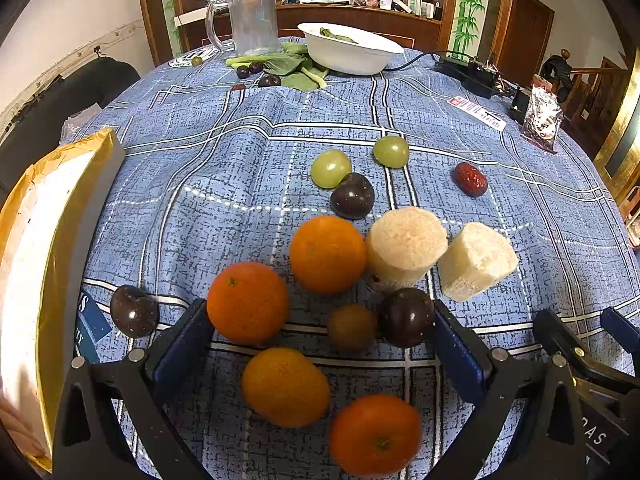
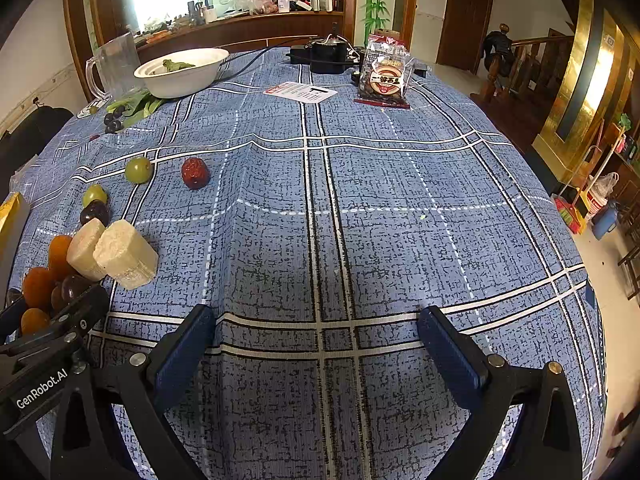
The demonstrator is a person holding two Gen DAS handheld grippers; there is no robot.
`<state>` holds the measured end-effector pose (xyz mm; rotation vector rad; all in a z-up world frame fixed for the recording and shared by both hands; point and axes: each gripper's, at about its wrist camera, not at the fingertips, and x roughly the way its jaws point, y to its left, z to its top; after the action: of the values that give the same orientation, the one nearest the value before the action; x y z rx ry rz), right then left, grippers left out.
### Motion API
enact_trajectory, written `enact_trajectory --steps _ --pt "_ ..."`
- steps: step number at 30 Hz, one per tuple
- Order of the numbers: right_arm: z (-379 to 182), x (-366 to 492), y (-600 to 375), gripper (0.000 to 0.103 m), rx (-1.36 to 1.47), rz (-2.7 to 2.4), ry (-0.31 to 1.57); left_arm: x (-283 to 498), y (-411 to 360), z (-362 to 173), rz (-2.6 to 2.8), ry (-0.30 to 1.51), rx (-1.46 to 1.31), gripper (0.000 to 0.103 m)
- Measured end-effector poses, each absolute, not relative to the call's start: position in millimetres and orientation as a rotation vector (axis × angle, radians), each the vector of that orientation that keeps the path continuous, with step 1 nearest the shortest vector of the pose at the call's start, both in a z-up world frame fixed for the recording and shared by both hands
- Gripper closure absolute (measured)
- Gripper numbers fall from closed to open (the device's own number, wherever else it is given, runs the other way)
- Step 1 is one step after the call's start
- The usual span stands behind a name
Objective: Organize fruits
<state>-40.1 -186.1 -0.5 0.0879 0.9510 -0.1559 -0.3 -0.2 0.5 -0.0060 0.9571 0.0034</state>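
Tablecloth (image 1: 240,168) fruit; box (image 1: 48,240) (cropped), contents unseen.

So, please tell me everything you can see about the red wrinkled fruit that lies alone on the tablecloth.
The red fruit looks like a dried jujube: oval, dark red, with wrinkled, slightly shiny skin. It appears whole. It lies on its side on the blue checked tablecloth, apart from the other fruits and touching only the cloth. The nearest fruit is a green grape, with a clear gap between them. Neither hand-held gripper is near it.
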Motion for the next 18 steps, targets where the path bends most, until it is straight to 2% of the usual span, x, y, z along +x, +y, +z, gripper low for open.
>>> enact_trajectory --steps 18 --pt "-0.5 -38.1 -186.1 0.001 0.088 -0.156 0.952 -0.2 -0.2 0.4 0.004 0.957 -0.006 0.001"
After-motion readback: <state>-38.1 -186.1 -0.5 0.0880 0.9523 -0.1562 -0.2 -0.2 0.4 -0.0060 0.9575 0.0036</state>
